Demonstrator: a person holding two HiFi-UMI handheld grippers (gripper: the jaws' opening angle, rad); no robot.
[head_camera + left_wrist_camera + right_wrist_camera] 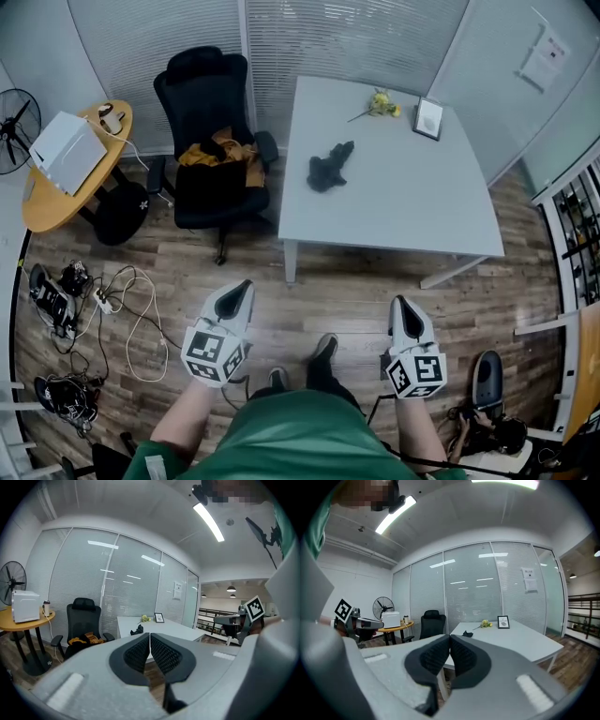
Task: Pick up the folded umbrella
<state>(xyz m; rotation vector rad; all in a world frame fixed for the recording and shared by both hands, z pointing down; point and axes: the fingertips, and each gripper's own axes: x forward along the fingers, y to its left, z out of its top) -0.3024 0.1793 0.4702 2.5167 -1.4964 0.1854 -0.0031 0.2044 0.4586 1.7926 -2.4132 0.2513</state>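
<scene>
The folded umbrella (328,167) is a small dark bundle lying on the white table (394,206), left of its middle. It also shows far off in the left gripper view as the umbrella (137,630) and in the right gripper view as the umbrella (468,633). My left gripper (246,284) and right gripper (400,302) hang over the wooden floor, well short of the table's near edge. They point towards the table. In both gripper views the jaws, left gripper (150,635) and right gripper (450,637), are pressed together with nothing between them.
A black office chair (214,141) with an orange cloth on its seat stands left of the table. A round wooden side table (37,202) carries a white appliance; a fan (14,122) stands beside it. Cables (122,305) lie on the floor. A picture frame (428,119) and yellow flower (381,103) sit at the table's far side.
</scene>
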